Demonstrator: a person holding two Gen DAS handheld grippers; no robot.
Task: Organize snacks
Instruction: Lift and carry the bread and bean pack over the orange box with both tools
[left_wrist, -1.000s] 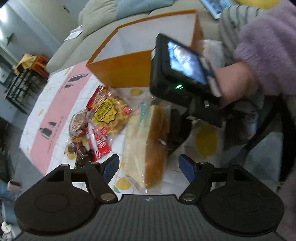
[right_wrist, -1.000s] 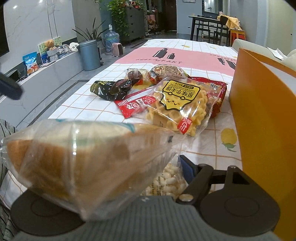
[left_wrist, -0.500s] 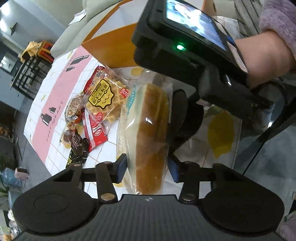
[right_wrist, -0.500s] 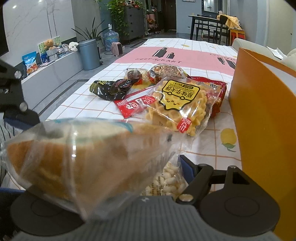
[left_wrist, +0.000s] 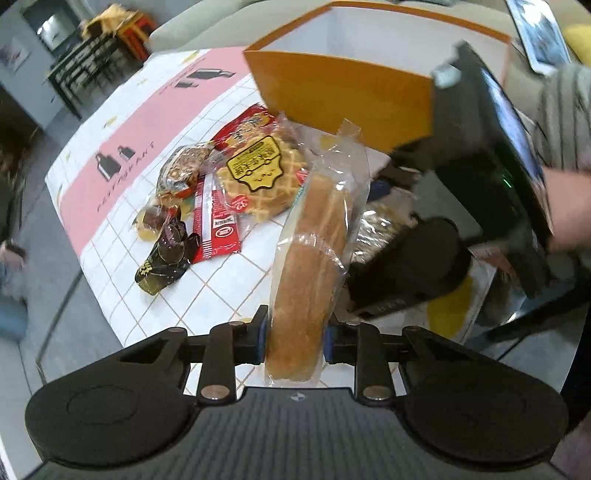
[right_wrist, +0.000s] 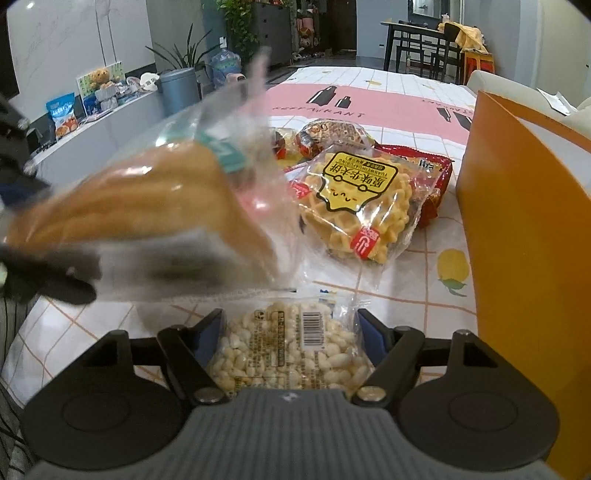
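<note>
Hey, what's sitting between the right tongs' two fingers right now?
A clear bag of pale puffed snacks lies between the right tongs, whose fingers flank it without visibly pinching. The right wrist view shows it.

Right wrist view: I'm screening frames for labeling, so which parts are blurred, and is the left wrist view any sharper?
Right wrist view: the bagged bread is motion-smeared, while the puffed snack bag and waffle pack stay crisp. Left wrist view: the bread is sharp between the left gripper, but the right-hand device is blurred.
</note>
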